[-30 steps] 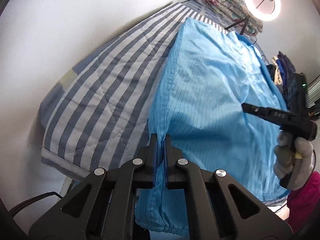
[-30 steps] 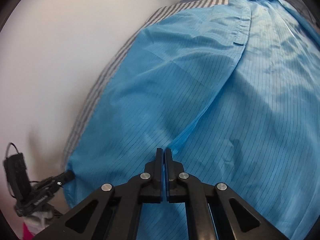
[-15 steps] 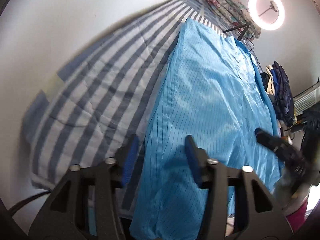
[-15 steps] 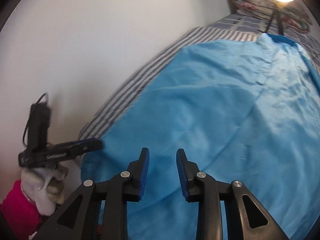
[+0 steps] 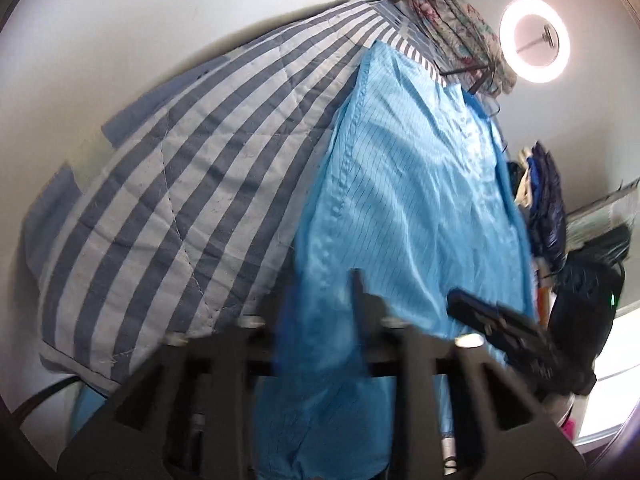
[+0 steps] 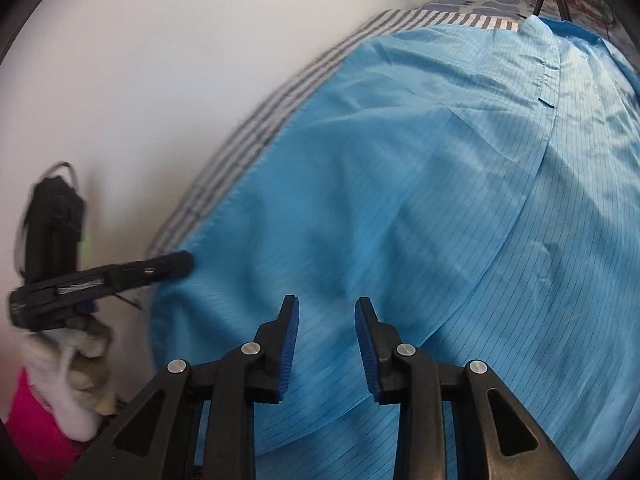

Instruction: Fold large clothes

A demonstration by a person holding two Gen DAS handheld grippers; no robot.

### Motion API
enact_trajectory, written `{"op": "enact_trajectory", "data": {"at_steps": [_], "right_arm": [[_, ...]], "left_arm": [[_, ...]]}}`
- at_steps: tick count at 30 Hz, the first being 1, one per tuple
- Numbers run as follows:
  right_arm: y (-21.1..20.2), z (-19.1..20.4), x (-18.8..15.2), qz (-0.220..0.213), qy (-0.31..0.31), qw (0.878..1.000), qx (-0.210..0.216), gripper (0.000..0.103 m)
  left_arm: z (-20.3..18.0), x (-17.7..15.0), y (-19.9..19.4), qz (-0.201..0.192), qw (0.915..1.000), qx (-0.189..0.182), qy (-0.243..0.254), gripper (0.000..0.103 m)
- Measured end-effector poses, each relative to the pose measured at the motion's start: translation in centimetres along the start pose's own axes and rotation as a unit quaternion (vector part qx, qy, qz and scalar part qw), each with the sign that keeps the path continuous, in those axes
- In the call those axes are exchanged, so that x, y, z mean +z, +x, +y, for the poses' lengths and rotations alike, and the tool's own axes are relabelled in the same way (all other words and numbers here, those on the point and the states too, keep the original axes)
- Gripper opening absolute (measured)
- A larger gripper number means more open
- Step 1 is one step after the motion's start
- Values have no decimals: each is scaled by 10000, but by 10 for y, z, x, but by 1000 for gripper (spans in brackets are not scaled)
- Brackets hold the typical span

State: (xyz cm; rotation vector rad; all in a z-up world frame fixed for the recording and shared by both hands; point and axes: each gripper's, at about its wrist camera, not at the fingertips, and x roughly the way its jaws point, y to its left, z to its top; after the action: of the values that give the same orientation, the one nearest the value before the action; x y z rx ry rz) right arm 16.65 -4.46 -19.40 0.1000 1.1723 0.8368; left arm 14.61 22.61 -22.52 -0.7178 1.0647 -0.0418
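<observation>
A large light-blue garment with thin dark pinstripes (image 5: 416,200) lies spread along a striped bed; it fills the right wrist view (image 6: 420,208). My left gripper (image 5: 320,304) is blurred by motion, its jaws apart over the garment's near left edge. From the right wrist view it (image 6: 176,266) points at that edge from the left. My right gripper (image 6: 326,320) is open and empty just above the garment's near part. It shows in the left wrist view (image 5: 472,304) at the garment's right side.
The bed has a grey-and-white striped quilt (image 5: 168,184) against a white wall. A folded floral blanket (image 5: 456,28) and a ring light (image 5: 534,40) are at the far end. Dark clothes (image 5: 544,200) hang at the right.
Both grippers were shut on the garment a second ago and have opened and let it go. The left gripper is moving fast now, blurred, near the garment's left edge.
</observation>
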Motion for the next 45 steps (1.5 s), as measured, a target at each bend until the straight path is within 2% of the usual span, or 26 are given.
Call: {"op": "enact_trajectory", "data": {"at_steps": [3,4,5,7,9,10,13,17,19,23,25,27,31,36,39,43,45], "right_arm": [[-6,16,-13,104,-41,9987,488,31],[-4,24,-19,187,-129,9982,560,31],[-2,31,-25,253,-245,9977,582,31],[4,45,-39,382,-451,9967,559,31],[17,50,-51,727,-592,9947,428,29],[23,51,-57,913,-709,9931,177,27],[16,53,-59,982,-876,9912,107,24],[-10,54,-42,432,-779,9958,195,27],[-14,48,-31,68,-563,9984,56,33],[0,20,-10,-178,71,9994,-291,34],[10,5,-5,-112,327,9986,-402,41],[22,-7,-2,94,535,9981,-298,45],[25,-5,12,327,474,9982,-158,52],[17,2,57,-2,619,9981,3,68],[27,12,83,35,715,9973,172,70],[46,27,108,179,622,9979,-13,69],[53,36,110,268,589,9979,-95,69]], "left_arm": [[5,4,2,61,9999,-104,-98,38],[4,5,4,75,9999,-106,-56,27],[2,5,7,124,9999,-35,18,21],[0,4,13,198,9998,39,78,6],[-4,3,16,181,9996,137,171,4],[-7,2,16,145,9994,183,237,3],[-11,1,13,39,9993,208,310,2],[-15,0,6,-109,9994,174,267,1],[-21,-1,0,-222,9989,181,370,1],[-32,-4,-4,-323,9980,161,513,1],[-36,-5,-5,-339,9979,103,545,1],[-41,-6,-6,-365,9974,64,613,1],[-52,-8,-6,-396,9966,19,728,1],[-70,-11,-9,-464,9941,-41,976,1],[-80,-13,-6,-454,9932,-108,1064,1],[-89,-15,1,-385,9925,-178,1143,1],[-92,-17,5,-344,9921,-201,1186,1]]}}
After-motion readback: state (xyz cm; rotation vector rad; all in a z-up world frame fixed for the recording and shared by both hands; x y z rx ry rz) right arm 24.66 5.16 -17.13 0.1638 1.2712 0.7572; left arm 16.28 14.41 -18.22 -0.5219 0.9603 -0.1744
